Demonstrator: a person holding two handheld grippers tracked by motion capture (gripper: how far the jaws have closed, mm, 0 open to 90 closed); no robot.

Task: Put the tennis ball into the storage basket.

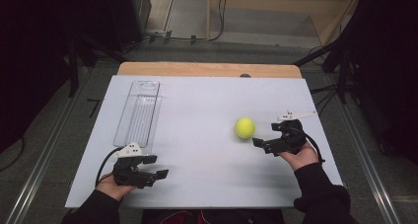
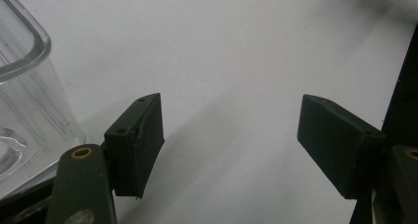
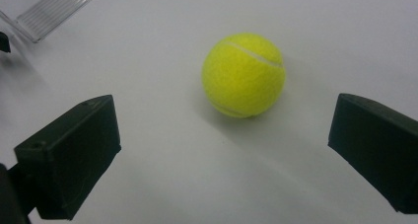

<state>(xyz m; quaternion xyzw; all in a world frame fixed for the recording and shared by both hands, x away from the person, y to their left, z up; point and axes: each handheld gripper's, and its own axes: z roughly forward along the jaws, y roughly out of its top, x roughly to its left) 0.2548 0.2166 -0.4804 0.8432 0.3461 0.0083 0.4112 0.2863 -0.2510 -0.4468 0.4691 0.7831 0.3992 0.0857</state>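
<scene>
A yellow-green tennis ball [image 1: 244, 127] rests on the white tabletop [image 1: 197, 100], right of centre. My right gripper [image 1: 265, 134] lies just to the ball's right, open, its jaws pointing at the ball without touching it. In the right gripper view the ball [image 3: 244, 75] sits a little beyond the gap of that gripper [image 3: 224, 150]. My left gripper [image 1: 158, 166] is at the near left, open and holding nothing. A clear plastic tray [image 1: 139, 113] lies lengthwise on the left, just beyond it. In the left gripper view the tray's corner [image 2: 24, 86] is beside the left jaw of that gripper [image 2: 231, 140].
The white top sits on a wooden table whose far edge [image 1: 207, 69] shows at the back. Dark stands, cables and floor rails surround the table. A small dark object [image 1: 245, 76] sits at the white top's far edge.
</scene>
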